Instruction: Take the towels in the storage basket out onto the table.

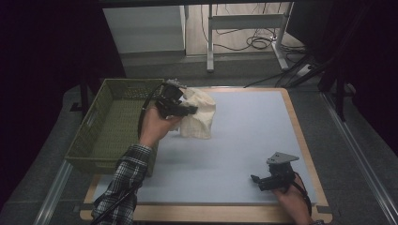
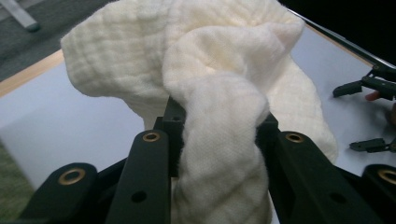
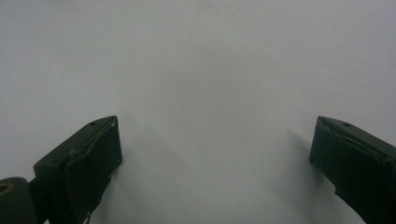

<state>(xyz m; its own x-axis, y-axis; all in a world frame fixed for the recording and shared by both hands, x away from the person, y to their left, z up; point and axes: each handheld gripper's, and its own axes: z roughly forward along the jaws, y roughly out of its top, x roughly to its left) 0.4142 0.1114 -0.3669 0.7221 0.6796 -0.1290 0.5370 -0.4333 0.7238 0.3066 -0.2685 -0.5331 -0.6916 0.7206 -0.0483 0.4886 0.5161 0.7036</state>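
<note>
A cream waffle-weave cloth (image 1: 199, 115) hangs bunched above the pale grey mat (image 1: 248, 140), just right of the basket. My left gripper (image 1: 187, 109) is shut on a thick twisted fold of the cloth (image 2: 219, 154), which fills the gap between its black jaws in the left gripper view. Near the mat's front right corner, my right gripper (image 1: 256, 179) rests low with its jaws wide apart. In the right gripper view my right gripper (image 3: 215, 149) has nothing but bare mat between its fingers.
An olive woven basket (image 1: 101, 136) stands at the mat's left edge, close beside the held cloth. A wooden border (image 1: 300, 136) frames the mat. Behind the table are metal table legs (image 1: 211, 42) and loose cables (image 1: 258, 42) on the floor.
</note>
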